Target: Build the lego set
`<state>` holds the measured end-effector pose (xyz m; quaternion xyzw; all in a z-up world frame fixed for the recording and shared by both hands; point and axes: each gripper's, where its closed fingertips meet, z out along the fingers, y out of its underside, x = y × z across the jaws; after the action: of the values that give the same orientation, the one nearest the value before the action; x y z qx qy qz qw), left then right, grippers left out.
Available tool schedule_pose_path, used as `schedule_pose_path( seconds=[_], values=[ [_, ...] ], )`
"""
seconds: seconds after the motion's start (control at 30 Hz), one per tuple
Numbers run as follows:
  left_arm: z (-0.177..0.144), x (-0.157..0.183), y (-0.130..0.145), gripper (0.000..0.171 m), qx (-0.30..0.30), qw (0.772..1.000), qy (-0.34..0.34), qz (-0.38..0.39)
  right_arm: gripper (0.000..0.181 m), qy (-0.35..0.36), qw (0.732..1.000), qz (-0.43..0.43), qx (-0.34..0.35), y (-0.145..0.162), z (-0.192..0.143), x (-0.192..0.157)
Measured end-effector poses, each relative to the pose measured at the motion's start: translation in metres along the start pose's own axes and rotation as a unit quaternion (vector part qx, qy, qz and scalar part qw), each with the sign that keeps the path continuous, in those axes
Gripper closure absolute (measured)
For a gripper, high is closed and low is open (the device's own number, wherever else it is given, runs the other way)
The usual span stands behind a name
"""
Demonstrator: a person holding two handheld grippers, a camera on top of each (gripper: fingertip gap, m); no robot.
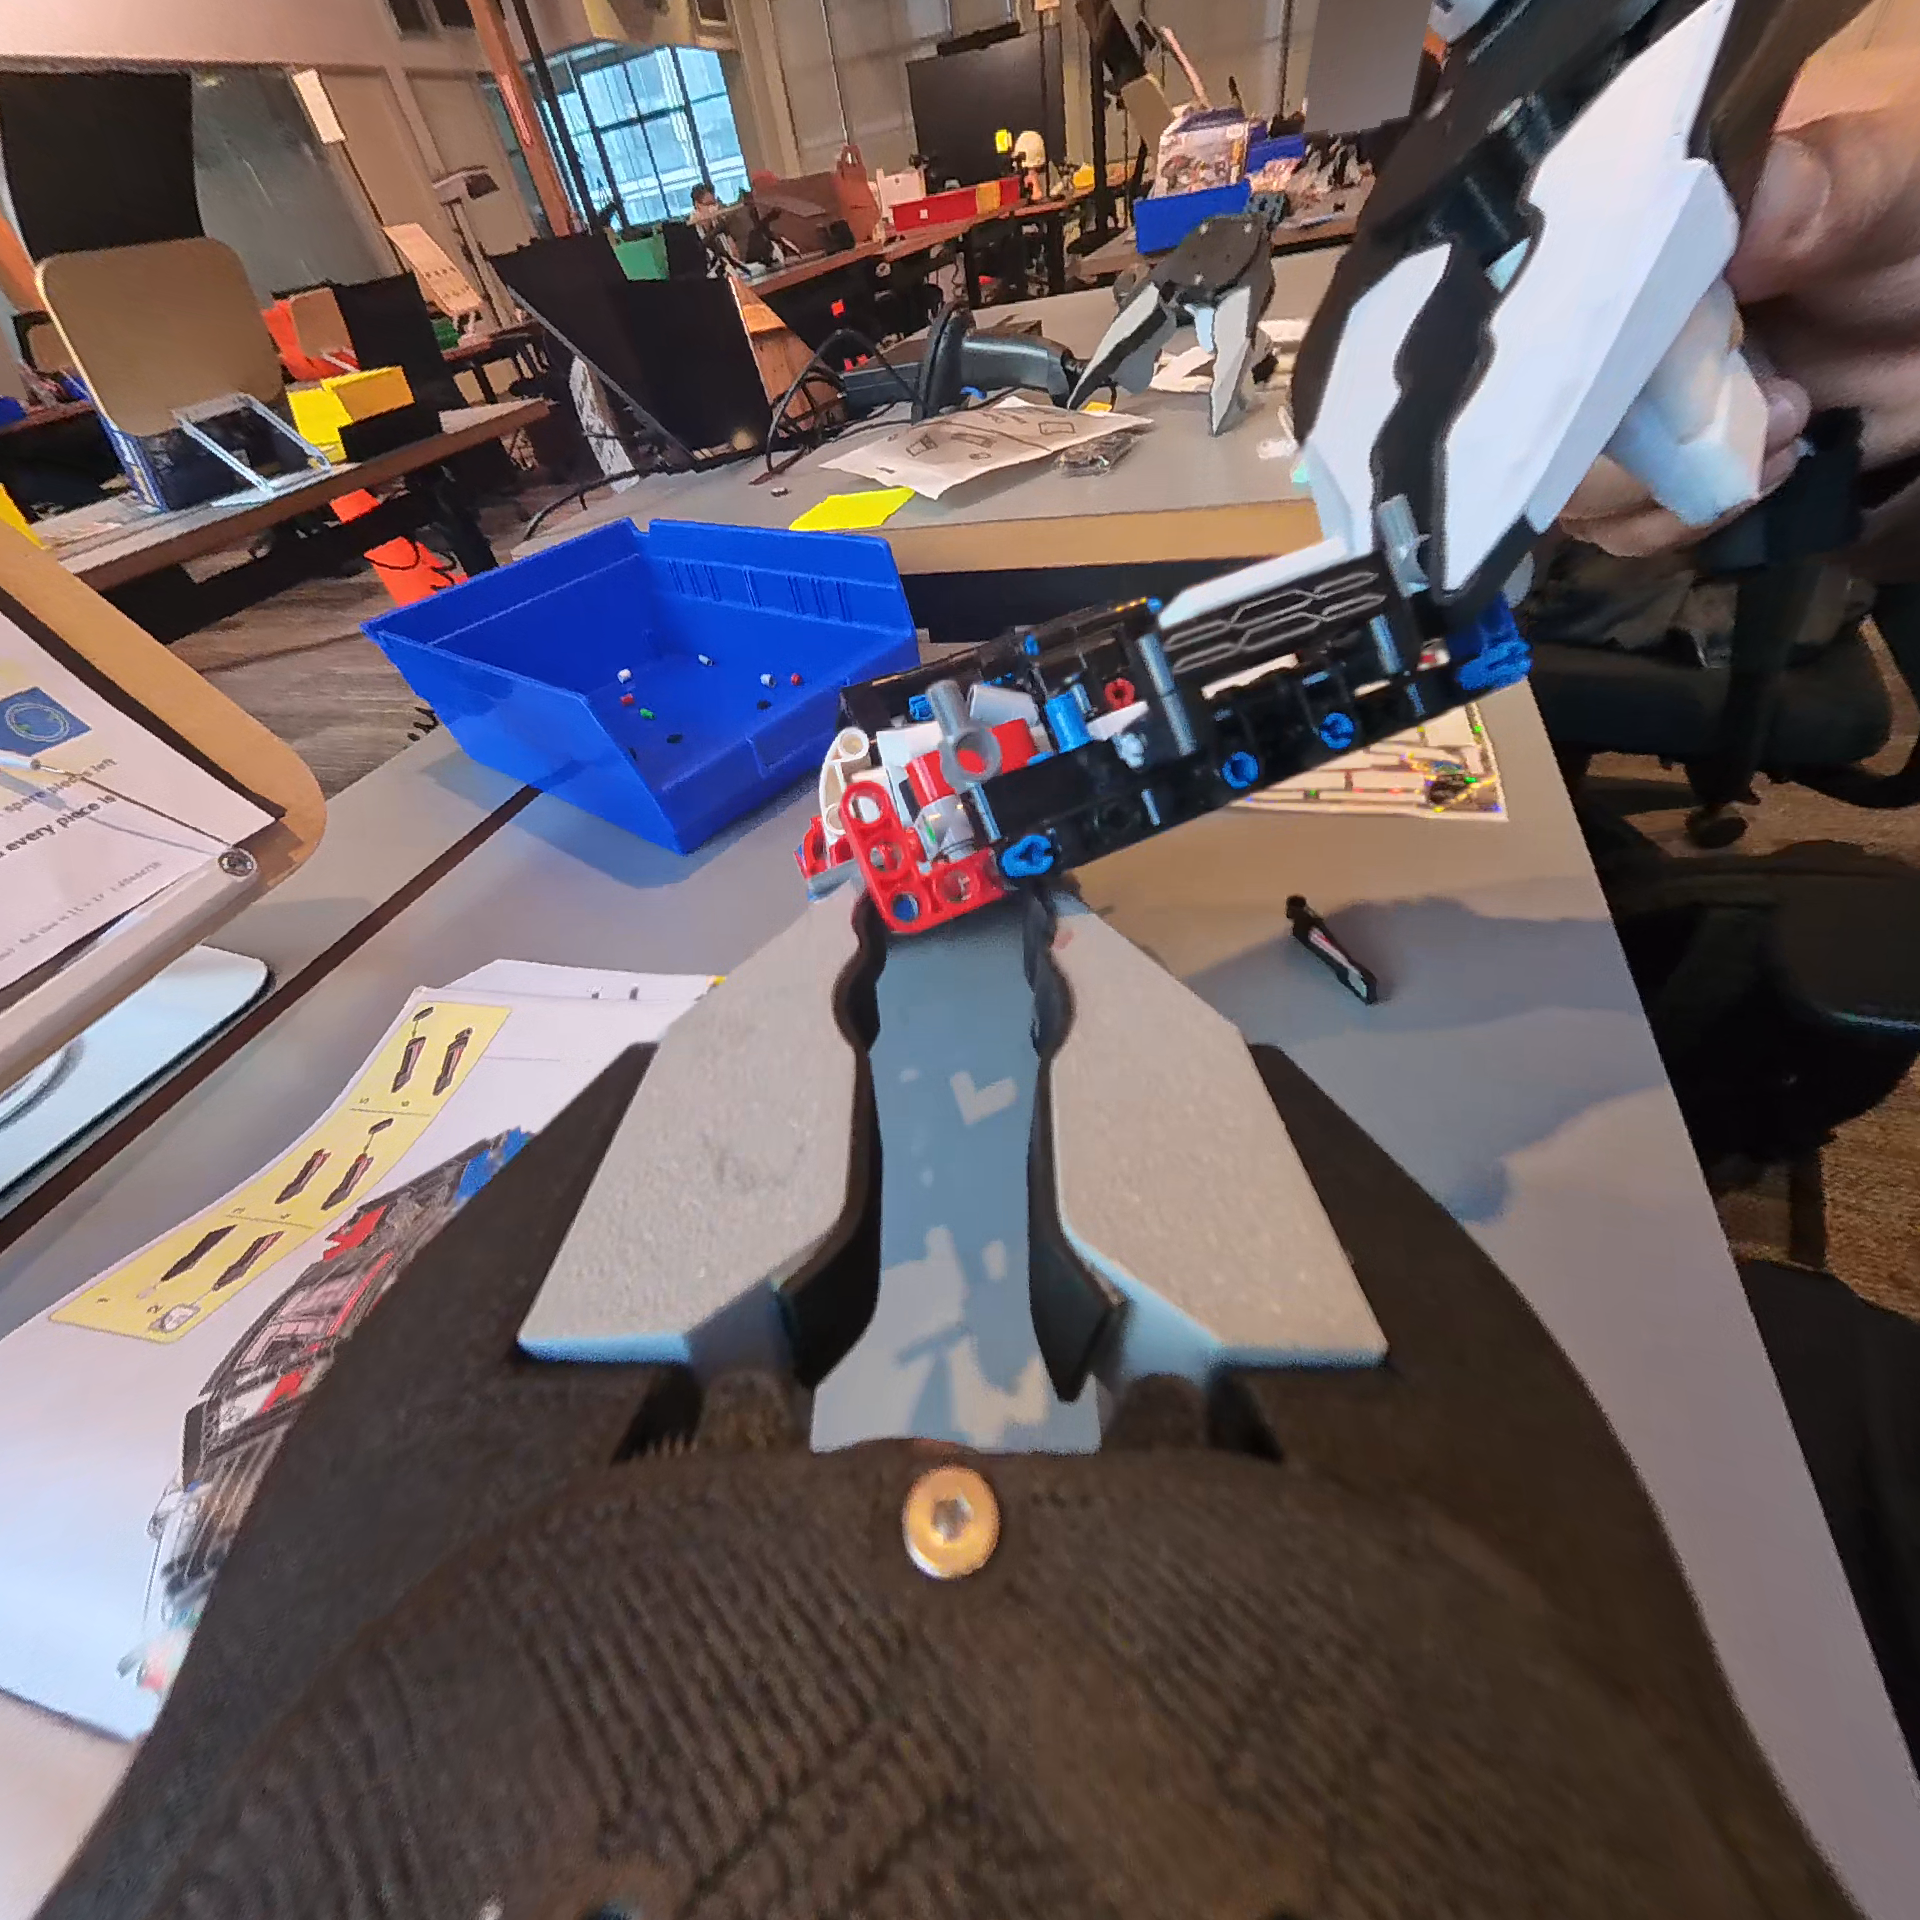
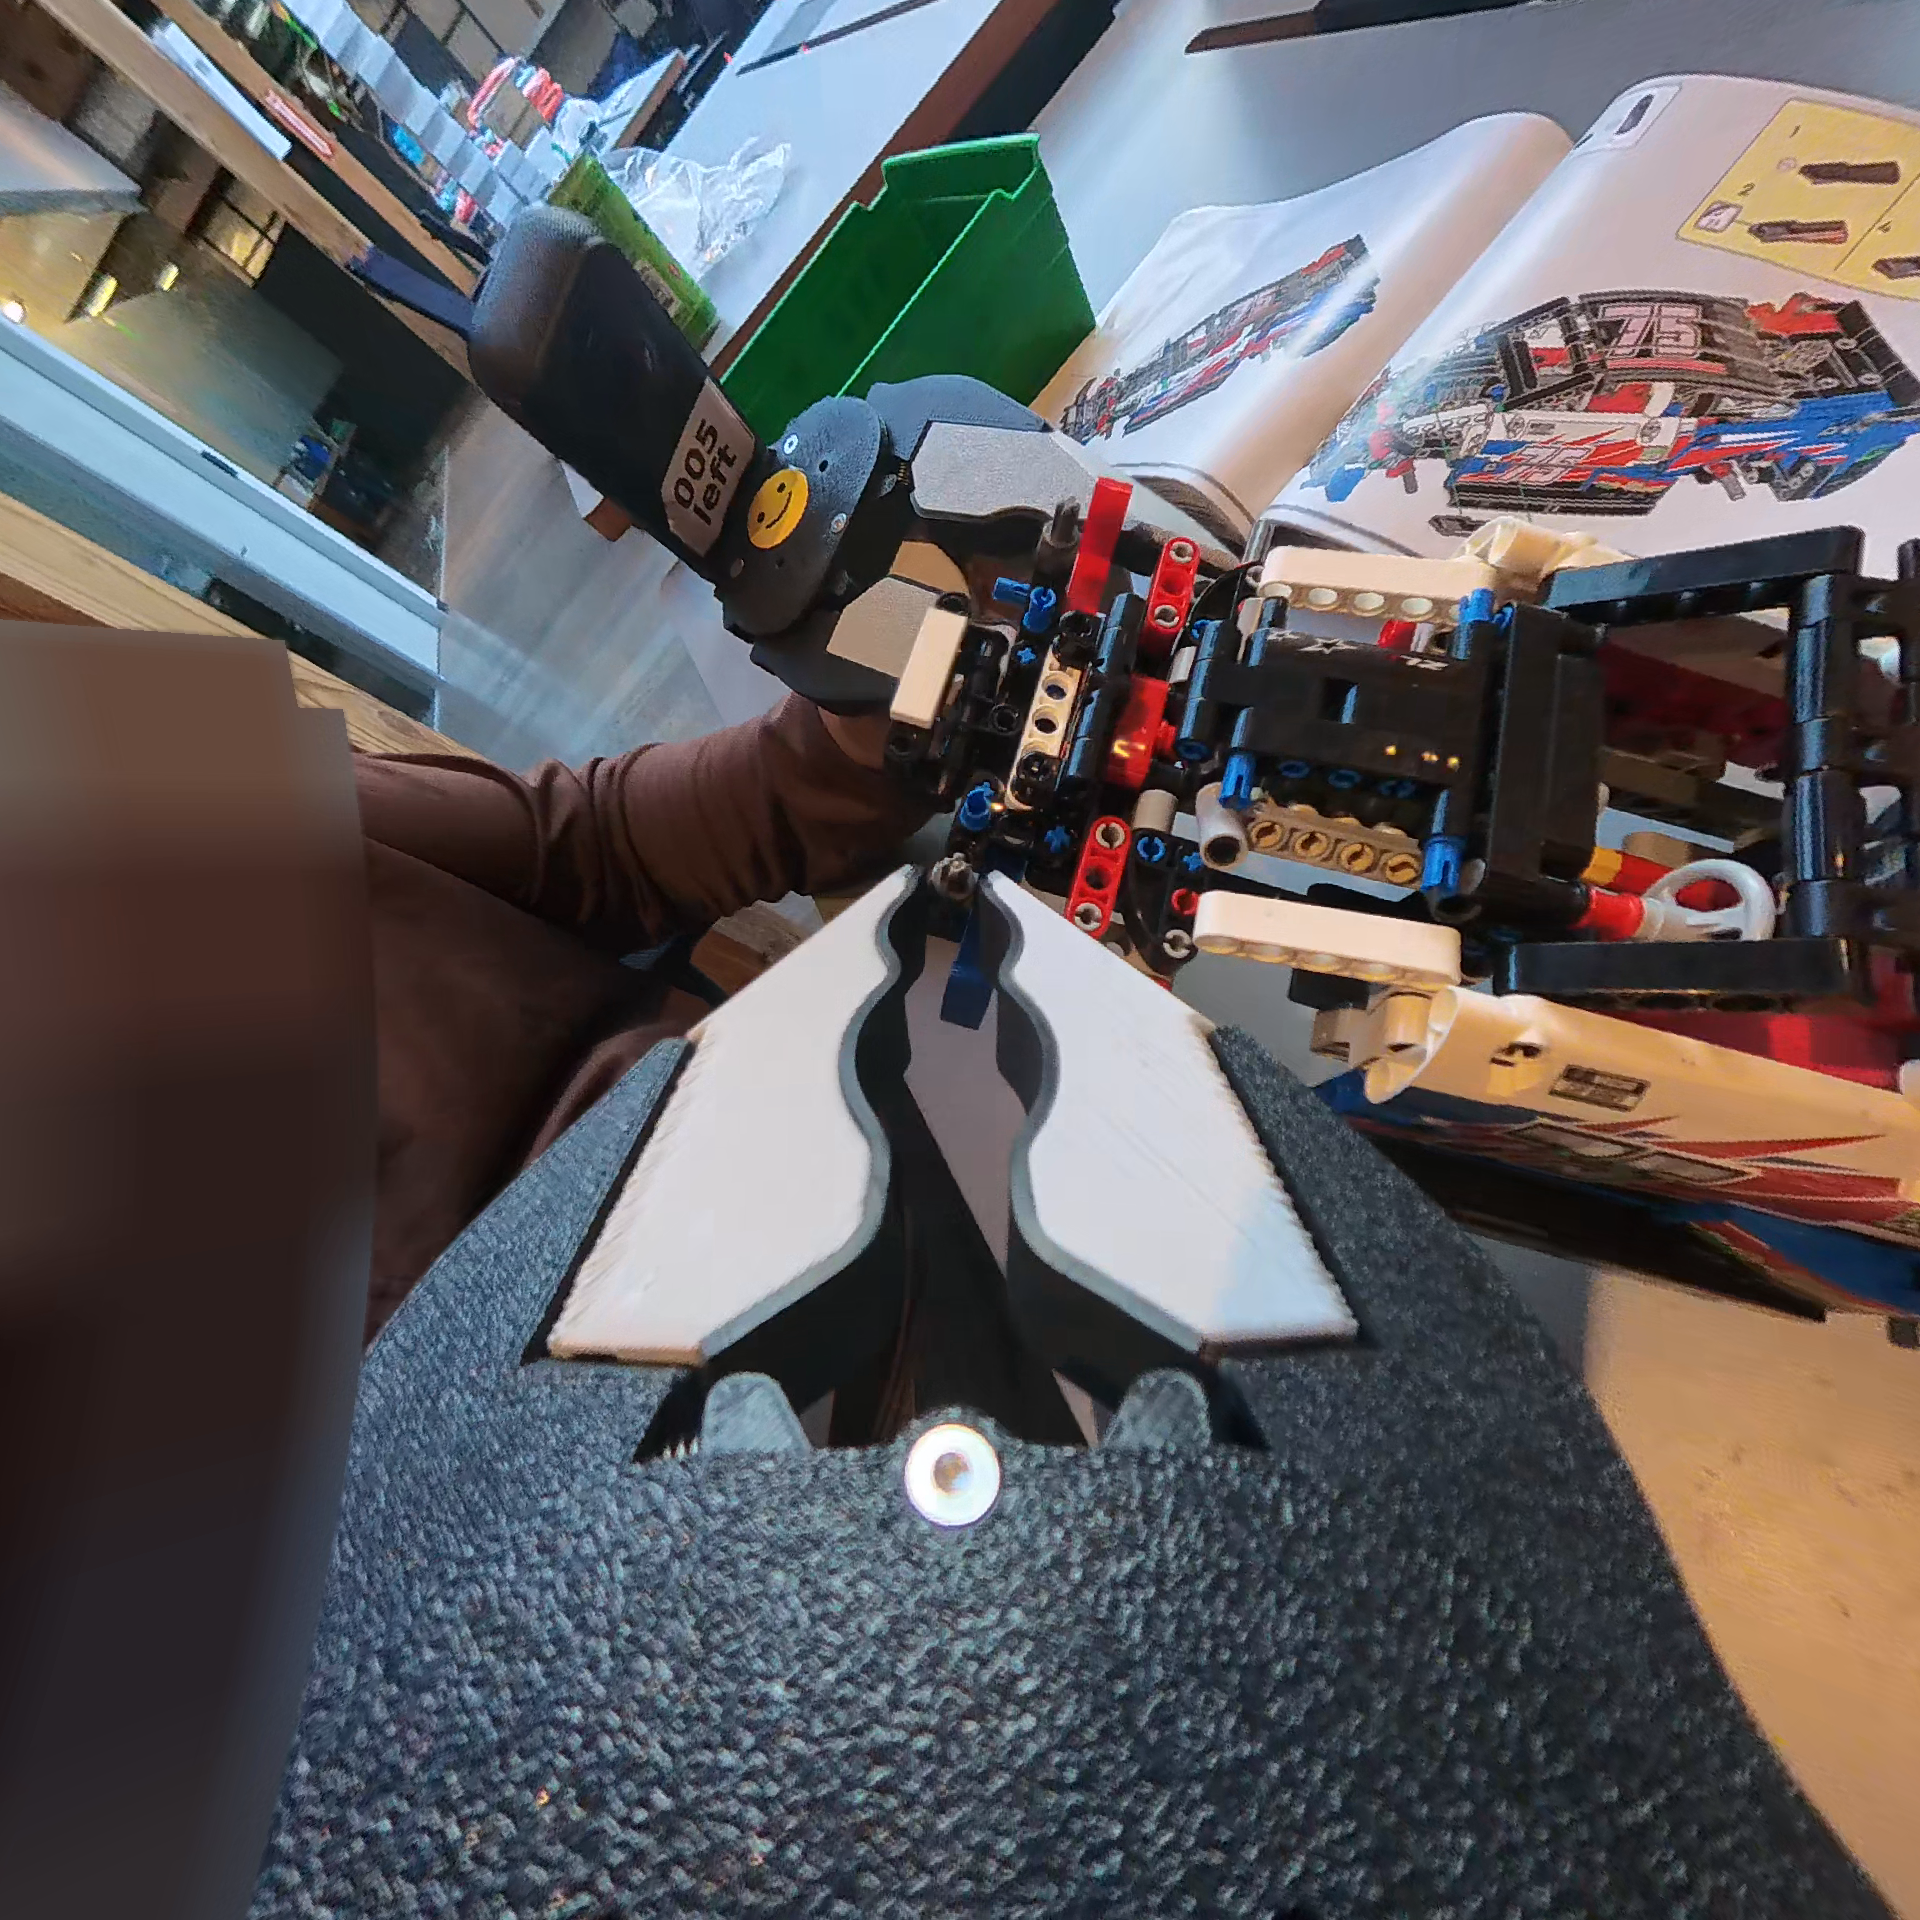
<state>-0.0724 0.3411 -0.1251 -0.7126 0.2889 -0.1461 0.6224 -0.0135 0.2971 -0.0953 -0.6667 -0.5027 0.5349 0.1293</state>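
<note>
Right now I hold the lego car (image 1: 1122, 758) up off the grey table (image 1: 1351, 1091) between my two tongs. My left gripper (image 1: 951, 909) reaches in from 6 o'clock in the left wrist view; its grey fingers (image 1: 748, 1122) close in on the red beams at the model's near end, clenched on that end with the tips touching the bricks. My right gripper (image 1: 1397, 561), white-fingered, comes down from 1 o'clock in that same view and pinches the far end of the black chassis by the blue pins; a hand (image 1: 1829, 312) wraps its handle.

From the right wrist view, the right gripper (image 2: 951, 883) has its tips nipped together on a small grey part at the edge of the model (image 2: 1299, 769), with a dark blue piece (image 2: 966, 982) between the fingers. The left gripper (image 2: 935, 582) shows at 11 o'clock, gripping the opposite side.

On the table, a blue bin (image 1: 644, 675) sits at 10 o'clock of the model, a few small pieces inside. The open instruction booklet (image 1: 312, 1195) lies at 8 o'clock, and a small black piece (image 1: 1333, 948) lies loose at 4 o'clock.
</note>
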Motion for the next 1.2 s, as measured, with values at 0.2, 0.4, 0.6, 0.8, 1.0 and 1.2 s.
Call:
schedule_pose_path(
  seconds=[0.2, 0.4, 0.6, 0.8, 1.0, 1.2],
  values=[
    [-0.016, 0.025, 0.037, 0.151, -0.060, 0.998, 0.031, 0.010, 0.172, 0.028, 0.998, -0.059, 0.005, 0.038, 0.020, -0.002],
    [-0.031, 0.059, 0.108, 0.155, -0.198, 0.976, 0.065, 0.056, 0.173, 0.110, 0.983, -0.136, -0.063, 0.104, 0.049, 0.013],
    [-0.039, 0.077, 0.143, 0.155, -0.263, 0.957, 0.102, 0.071, 0.172, 0.154, 0.968, -0.158, -0.116, 0.143, 0.061, 0.027],
    [-0.050, 0.085, 0.144, 0.148, -0.261, 0.954, 0.141, 0.043, 0.172, 0.195, 0.953, -0.182, -0.143, 0.166, 0.063, 0.042],
    [-0.051, 0.085, 0.144, 0.147, -0.257, 0.955, 0.141, 0.055, 0.172, 0.186, 0.959, -0.174, -0.123, 0.167, 0.062, 0.042],
    [-0.052, 0.086, 0.143, 0.144, -0.253, 0.954, 0.153, 0.047, 0.166, 0.176, 0.962, -0.185, -0.092, 0.166, 0.059, 0.037]
  ],
)
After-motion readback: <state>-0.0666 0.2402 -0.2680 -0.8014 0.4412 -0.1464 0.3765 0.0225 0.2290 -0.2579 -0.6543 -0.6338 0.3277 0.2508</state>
